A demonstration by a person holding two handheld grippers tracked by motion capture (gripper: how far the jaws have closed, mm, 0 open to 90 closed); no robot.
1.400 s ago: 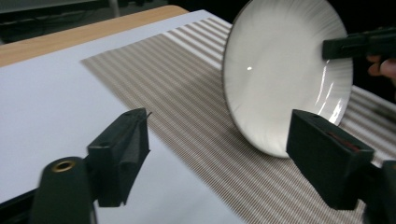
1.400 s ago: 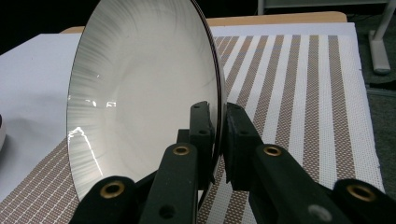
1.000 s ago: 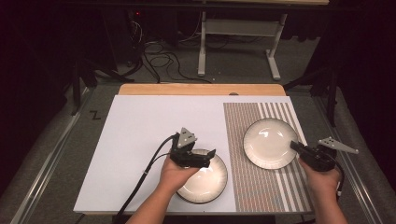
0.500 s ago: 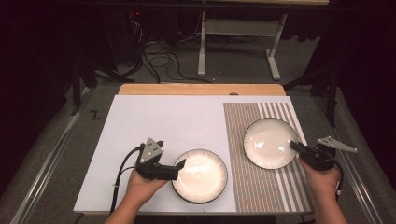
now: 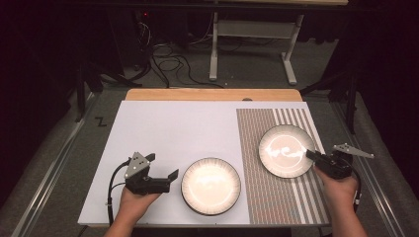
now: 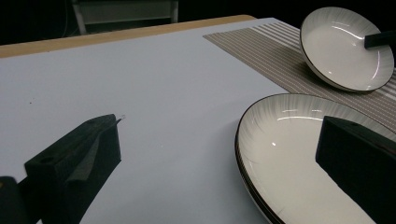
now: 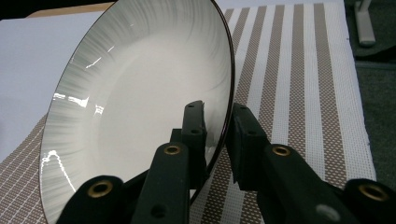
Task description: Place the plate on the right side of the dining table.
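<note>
A white plate with a dark rim (image 5: 211, 186) lies flat on the white board near the front edge; its left half also appears in the left gripper view as the near plate (image 6: 299, 154). My left gripper (image 5: 170, 177) is just left of it, open and empty, its jaws wide apart (image 6: 218, 126). A second plate like it (image 5: 286, 150) is on the striped mat (image 5: 257, 197), tilted up on its right side (image 6: 341, 46). My right gripper (image 5: 310, 154) is shut on that plate's right rim, one jaw inside and one outside (image 7: 219, 121); the plate's bowl (image 7: 140, 102) faces left.
The white board (image 5: 168, 128) covers the table's left and middle, with a wooden strip (image 5: 212, 95) along the back. The striped mat (image 7: 299, 70) reaches the right edge. Beyond the table lie a dark floor with cables (image 5: 168, 54) and a metal stand (image 5: 252, 34).
My left gripper came off the near plate's rim and drew back to the left, now open beside it. That plate stays put. The right gripper and its plate have not moved.
</note>
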